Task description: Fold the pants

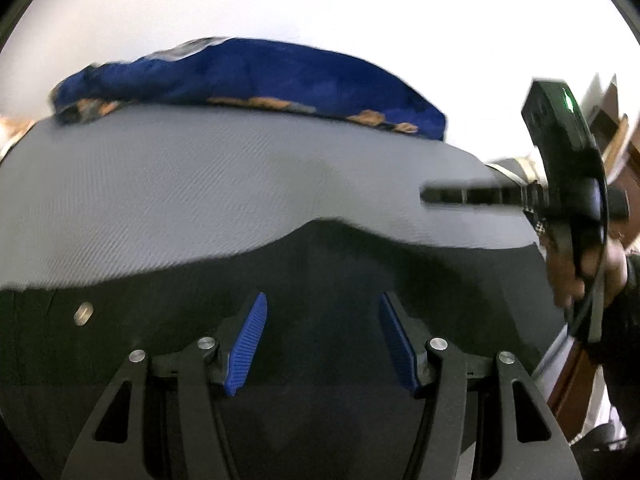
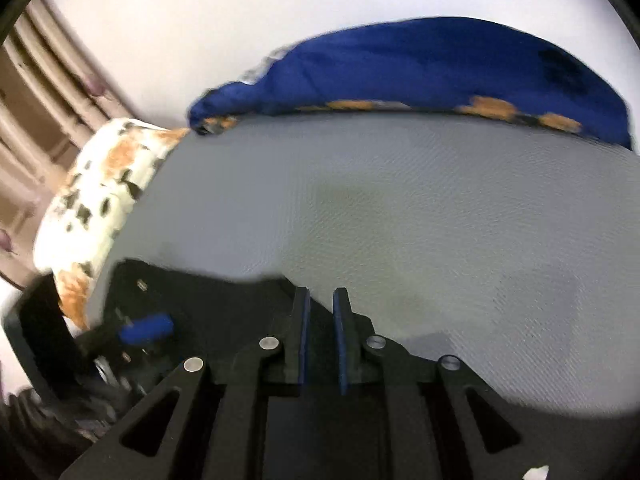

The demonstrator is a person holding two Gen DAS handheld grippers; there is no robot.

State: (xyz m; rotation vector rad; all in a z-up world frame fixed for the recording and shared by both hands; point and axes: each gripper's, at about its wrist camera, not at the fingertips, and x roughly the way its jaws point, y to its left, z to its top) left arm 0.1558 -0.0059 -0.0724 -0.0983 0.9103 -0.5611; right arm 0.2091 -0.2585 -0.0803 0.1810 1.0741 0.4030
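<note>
The black pants (image 1: 320, 280) lie flat on a grey bed surface (image 1: 180, 184), filling the lower part of the left wrist view, with a silver button (image 1: 83, 313) at the left. My left gripper (image 1: 322, 300) is open and empty just above the pants. My right gripper (image 2: 321, 294) is nearly closed, with a narrow gap between its blue pads, at the edge of the black pants (image 2: 224, 312); whether cloth is pinched I cannot tell. The right gripper also shows in the left wrist view (image 1: 432, 195), at the far right, held in a hand.
A blue blanket with orange patches (image 1: 256, 76) is bunched at the far edge of the bed; it also shows in the right wrist view (image 2: 420, 68). A white, orange and black patterned cover (image 2: 100, 192) hangs at the left side. The grey bed sheet (image 2: 400, 208) lies ahead.
</note>
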